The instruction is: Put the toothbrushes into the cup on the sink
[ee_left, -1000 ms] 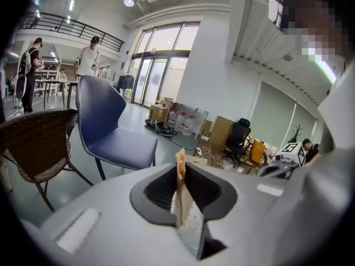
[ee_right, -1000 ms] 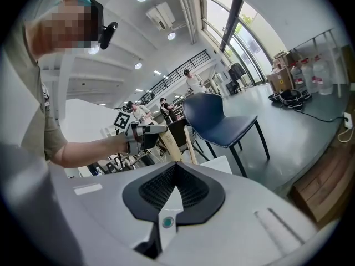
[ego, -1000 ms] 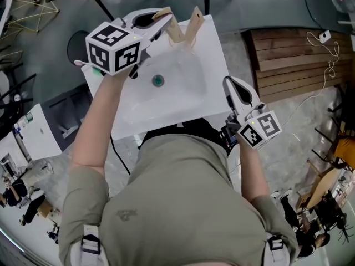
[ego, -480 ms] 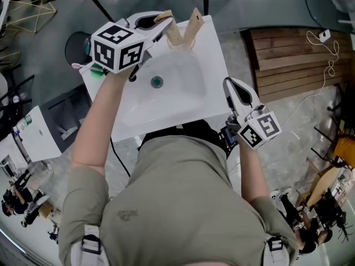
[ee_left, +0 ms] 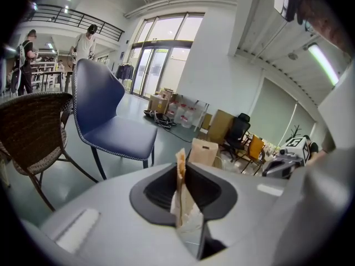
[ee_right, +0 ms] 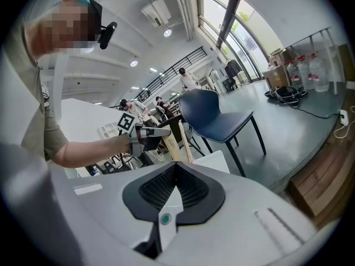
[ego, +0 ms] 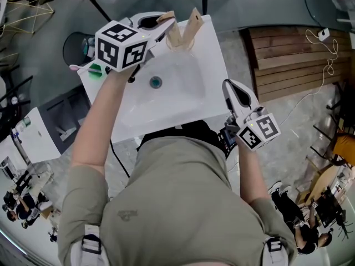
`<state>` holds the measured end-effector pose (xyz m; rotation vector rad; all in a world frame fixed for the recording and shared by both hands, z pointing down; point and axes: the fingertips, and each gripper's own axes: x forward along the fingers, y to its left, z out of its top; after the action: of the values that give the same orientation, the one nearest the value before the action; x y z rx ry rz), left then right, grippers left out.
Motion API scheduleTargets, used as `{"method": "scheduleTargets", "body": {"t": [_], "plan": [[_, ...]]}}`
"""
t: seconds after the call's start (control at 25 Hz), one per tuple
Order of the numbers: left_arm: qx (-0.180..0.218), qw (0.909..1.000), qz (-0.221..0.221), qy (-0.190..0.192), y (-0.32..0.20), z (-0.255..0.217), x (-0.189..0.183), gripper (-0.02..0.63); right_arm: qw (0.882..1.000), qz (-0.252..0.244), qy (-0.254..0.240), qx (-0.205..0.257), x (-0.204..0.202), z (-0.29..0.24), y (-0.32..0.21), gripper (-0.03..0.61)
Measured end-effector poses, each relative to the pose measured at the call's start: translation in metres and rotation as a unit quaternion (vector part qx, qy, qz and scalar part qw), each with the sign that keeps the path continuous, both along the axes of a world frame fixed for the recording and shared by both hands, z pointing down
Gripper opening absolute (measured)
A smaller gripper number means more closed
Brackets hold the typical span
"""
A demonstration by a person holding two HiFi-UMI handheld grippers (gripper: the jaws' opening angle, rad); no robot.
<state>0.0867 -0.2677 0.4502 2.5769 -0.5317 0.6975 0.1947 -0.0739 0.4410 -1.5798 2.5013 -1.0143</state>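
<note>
A white sink (ego: pixel 194 101) fills the middle of the head view, with a clear cup (ego: pixel 179 42) at its far rim. One tan wooden toothbrush (ego: pixel 192 22) leans out of the cup. My left gripper (ego: pixel 163 27) is shut on a second tan toothbrush (ego: pixel 170 30) whose lower end points down at the cup. In the left gripper view that toothbrush (ee_left: pixel 181 188) stands upright between the pads. My right gripper (ego: pixel 229 88) hangs at the sink's right edge, shut and holding nothing; its view shows the jaws meeting (ee_right: pixel 175 167).
The sink's drain (ego: pixel 156 82) lies in the basin. A green item (ego: pixel 95 69) sits on the sink's left rim, by a dark round object (ego: pixel 75 47) on the floor. Wooden boards (ego: pixel 288 54) lie to the right. A blue chair (ee_left: pixel 108 121) stands behind the sink.
My left gripper has shifted a little to the right and away from me with the toothbrush, uncovering the green item. The right gripper has stayed put.
</note>
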Motion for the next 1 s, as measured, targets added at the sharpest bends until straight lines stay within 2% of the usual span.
{"method": "scheduleTargets", "body": {"t": [0.76, 1.0], "plan": [[-0.005, 0.9995, 0.016, -0.026, -0.010, 0.011, 0.002, 0.051, 1.000, 0.014, 0.000, -0.005, -0.001, 0.000, 0.004, 0.011], [-0.002, 0.9987, 0.037, -0.034, -0.010, 0.013, 0.003, 0.051, 1.000, 0.018, -0.002, -0.007, -0.004, 0.000, 0.002, 0.011]]}}
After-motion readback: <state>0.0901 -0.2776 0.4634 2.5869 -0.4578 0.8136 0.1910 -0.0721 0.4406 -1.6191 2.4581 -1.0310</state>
